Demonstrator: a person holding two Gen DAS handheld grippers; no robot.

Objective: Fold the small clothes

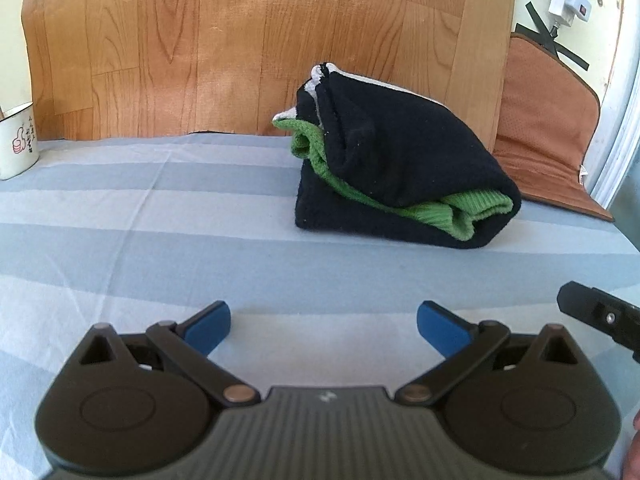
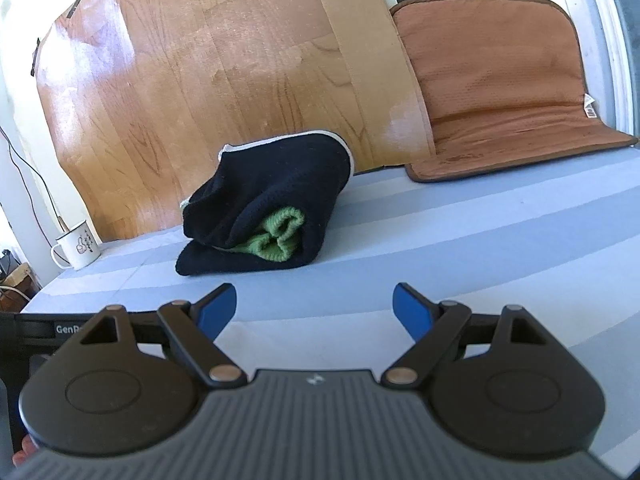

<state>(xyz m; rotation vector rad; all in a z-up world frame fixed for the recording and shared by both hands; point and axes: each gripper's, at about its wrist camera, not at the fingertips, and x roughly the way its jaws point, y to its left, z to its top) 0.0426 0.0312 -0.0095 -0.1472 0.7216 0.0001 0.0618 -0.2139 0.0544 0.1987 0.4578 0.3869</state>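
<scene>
Far left: white enamel mug with a thumbs-up print (image 1: 18, 142), standing clear of everything. Surface is a table under a grey-and-white striped cloth (image 1: 160, 216), backed by a wood-grain board (image 1: 180, 40).

Task item: dark navy knitted garment with green ribbed trim and a pale lining edge (image 1: 400, 168), already bundled into a thick fold. It sits centre-right, far side of the table, near the board. Nothing touches it.

Far right: brown perforated seat pad (image 2: 500, 88), propped against the wall just beside the garment.

Left tongs (image 1: 323, 330): wide open, empty, near side, well apart from the bundle. Right tongs (image 2: 315, 310): likewise wide open, holding nothing.

Handling guess: soft, light, floppy knit, not slippery, not fragile. Layers will likely slump or unroll if lifted by one layer. Best hold: pinch the full thickness at the near folded edge or a corner, both tongs.

View differences: the left wrist view shows the pale lining at the top and a wall charger; the right wrist view shows the open end with green cuffs tucked inside, plus the full pad.
</scene>
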